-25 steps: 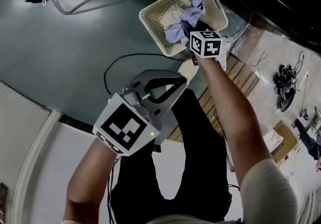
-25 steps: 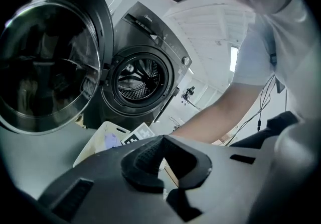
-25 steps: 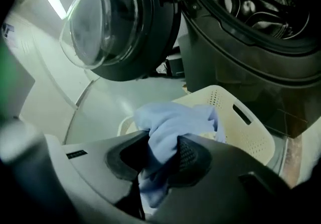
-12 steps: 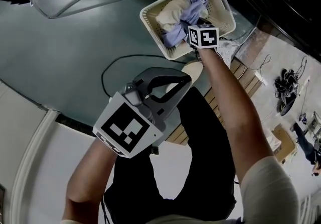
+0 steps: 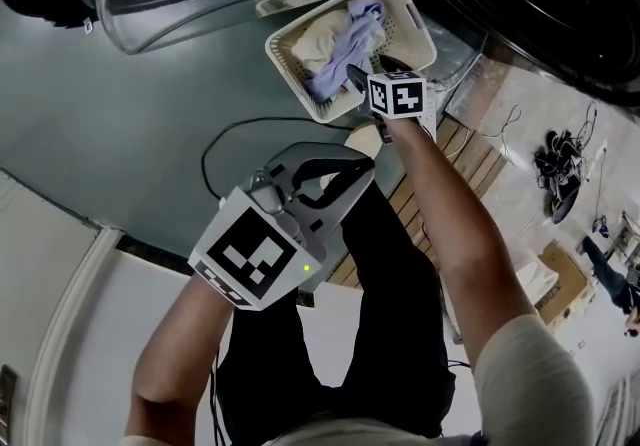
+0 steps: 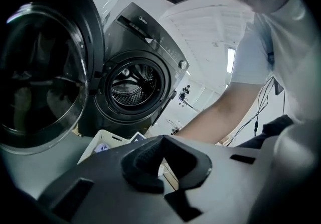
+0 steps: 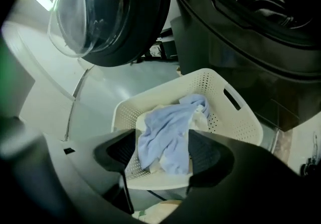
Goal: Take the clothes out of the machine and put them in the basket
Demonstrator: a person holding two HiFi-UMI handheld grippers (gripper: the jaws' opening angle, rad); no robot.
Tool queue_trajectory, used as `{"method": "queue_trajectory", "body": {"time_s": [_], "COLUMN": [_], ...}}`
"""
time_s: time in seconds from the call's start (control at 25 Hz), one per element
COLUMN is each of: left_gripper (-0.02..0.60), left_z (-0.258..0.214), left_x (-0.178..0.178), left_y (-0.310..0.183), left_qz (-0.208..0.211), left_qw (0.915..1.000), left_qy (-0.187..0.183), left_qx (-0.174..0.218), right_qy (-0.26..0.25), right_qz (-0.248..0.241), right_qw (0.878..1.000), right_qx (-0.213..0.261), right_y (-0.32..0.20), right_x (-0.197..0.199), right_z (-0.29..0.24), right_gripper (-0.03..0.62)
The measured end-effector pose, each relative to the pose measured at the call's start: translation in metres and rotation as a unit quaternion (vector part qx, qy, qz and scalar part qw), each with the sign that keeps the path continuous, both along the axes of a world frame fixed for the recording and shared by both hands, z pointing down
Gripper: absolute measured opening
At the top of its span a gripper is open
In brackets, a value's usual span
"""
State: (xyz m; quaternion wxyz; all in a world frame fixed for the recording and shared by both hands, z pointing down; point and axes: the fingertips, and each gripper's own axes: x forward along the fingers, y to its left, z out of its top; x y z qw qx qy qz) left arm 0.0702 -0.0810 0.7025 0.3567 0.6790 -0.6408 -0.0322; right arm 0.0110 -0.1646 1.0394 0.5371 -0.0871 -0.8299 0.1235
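Right claw (image 7: 163, 151): your jaws are opening, pads clear of the blue garment (image 7: 168, 132) seen between them. It lies on the heap in the white basket (image 7: 243, 125), centre of frame. Left claw (image 6: 161, 138), lower centre: jaws together, empty, facing the washing machine (image 6: 133, 85).

crumpled blue garment (image 7: 168, 140) lies atop cream cloth (image 5: 316, 34) in the perforated basket (image 7: 242, 123).

Head view: dim, washed-out colour, sharp mid-frame, top edge near black. Both gripper views: fisheye warp, dark vignetted corners, near jaws soft. Left gripper view: bright ceiling light strip (image 6: 230, 60) upper right, reflections on door glass (image 6: 40, 77). Right gripper view: green cast at left edge.
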Motion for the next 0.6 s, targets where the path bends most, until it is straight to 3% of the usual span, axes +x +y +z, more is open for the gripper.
{"method": "queue_trajectory", "body": {"time_s": [0.6], "left_gripper": [-0.002], "left_z": [-0.155], "left_x": [0.039], "left_y": [0.008], "left_qz": [0.013], "left_qw": [0.9997], "left_qy": [-0.02], "left_qx": [0.011], "right_qy": [-0.084], "right_qz": [0.032], "right_qw": [0.996], "right_qx": [-0.019], "right_y": [0.003], "right_x": [0.034], "right_z": [-0.211], "right_gripper": [0.308]}}
